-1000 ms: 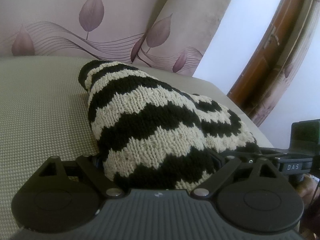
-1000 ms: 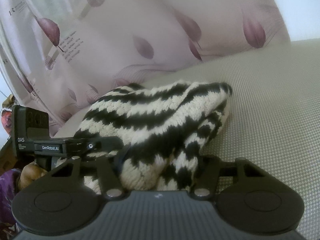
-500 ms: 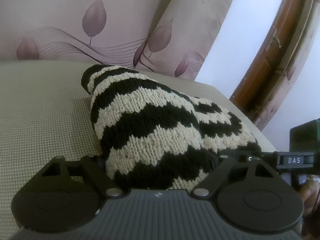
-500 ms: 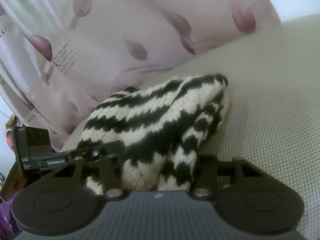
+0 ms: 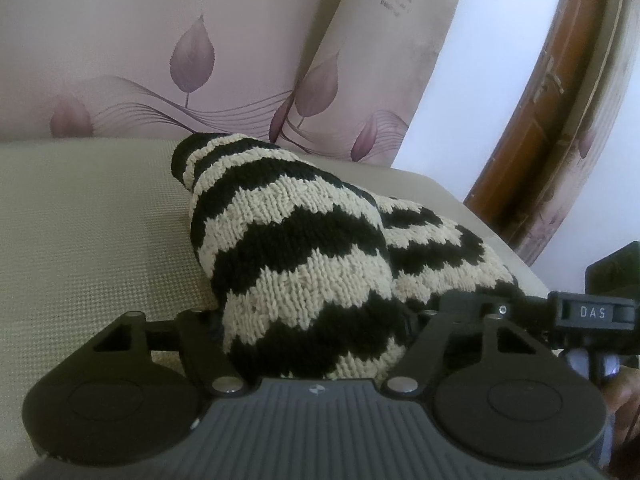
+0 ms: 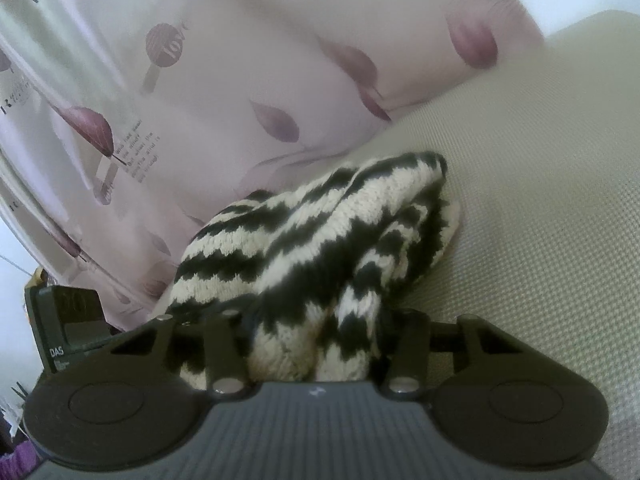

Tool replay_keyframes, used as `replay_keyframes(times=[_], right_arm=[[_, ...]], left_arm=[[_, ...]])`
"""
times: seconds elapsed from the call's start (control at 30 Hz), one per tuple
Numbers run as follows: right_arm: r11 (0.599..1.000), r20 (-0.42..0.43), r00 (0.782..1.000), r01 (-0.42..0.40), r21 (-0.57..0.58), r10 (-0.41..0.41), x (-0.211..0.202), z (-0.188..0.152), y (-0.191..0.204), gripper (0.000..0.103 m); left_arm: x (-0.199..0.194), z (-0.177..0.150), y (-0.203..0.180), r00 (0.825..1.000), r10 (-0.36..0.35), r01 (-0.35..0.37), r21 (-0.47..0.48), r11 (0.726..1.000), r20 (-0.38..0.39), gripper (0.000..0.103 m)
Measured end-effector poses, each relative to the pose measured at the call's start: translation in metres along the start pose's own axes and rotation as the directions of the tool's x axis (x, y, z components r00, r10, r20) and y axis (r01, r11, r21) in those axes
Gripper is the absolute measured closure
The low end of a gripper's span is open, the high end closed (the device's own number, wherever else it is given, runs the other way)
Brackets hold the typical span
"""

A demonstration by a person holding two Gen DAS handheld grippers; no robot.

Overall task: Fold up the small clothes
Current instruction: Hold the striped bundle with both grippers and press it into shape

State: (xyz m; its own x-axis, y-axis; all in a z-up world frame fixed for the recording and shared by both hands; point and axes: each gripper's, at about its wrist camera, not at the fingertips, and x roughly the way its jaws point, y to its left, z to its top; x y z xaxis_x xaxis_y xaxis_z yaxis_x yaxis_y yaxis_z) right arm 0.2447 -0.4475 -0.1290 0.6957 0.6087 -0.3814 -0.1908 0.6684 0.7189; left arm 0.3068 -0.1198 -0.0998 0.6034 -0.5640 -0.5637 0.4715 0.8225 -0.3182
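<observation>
Jaws of left gripper (image 5: 316, 320) and right gripper (image 6: 316, 332) both pinch the striped knit garment (image 5: 304, 256), bunched near the cushion's (image 5: 88, 220) back edge by the curtain (image 5: 120, 40). Fingertips hidden, probably gripping several layers; the fold could come out lumpy.
</observation>
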Motion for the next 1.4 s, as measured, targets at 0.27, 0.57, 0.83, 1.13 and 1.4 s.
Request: replay_keyframes(times=[0.27, 0.57, 0.83, 1.13, 1.4], right_arm=[[1.0, 0.003, 1.0, -0.02, 0.024, 0.02, -0.003, -0.011, 0.02, 0.057], [0.998, -0.019, 0.998, -0.059, 0.024, 0.059, -0.003, -0.033, 0.058, 0.058], [0.995, -0.031, 0.995, -0.099, 0.022, 0.1, -0.009, -0.062, 0.095, 0.058], [0.991, -0.039, 0.99, -0.136, 0.021, 0.137, -0.019, -0.094, 0.129, 0.058], [0.988, -0.039, 0.987, -0.156, 0.023, 0.156, -0.028, -0.121, 0.149, 0.058]], left_arm=[[-0.027, -0.004, 0.003, 1.0, 0.026, -0.026, -0.003, 1.0, 0.004, 0.035], [-0.077, -0.015, 0.009, 0.998, 0.061, -0.061, -0.016, 0.998, 0.013, 0.035], [-0.129, -0.03, 0.009, 0.996, 0.09, -0.089, -0.028, 0.996, 0.026, 0.036], [-0.172, -0.049, 0.014, 0.993, 0.106, -0.104, -0.054, 0.993, 0.043, 0.036], [-0.206, -0.065, 0.013, 0.992, 0.112, -0.108, -0.06, 0.992, 0.06, 0.036]])
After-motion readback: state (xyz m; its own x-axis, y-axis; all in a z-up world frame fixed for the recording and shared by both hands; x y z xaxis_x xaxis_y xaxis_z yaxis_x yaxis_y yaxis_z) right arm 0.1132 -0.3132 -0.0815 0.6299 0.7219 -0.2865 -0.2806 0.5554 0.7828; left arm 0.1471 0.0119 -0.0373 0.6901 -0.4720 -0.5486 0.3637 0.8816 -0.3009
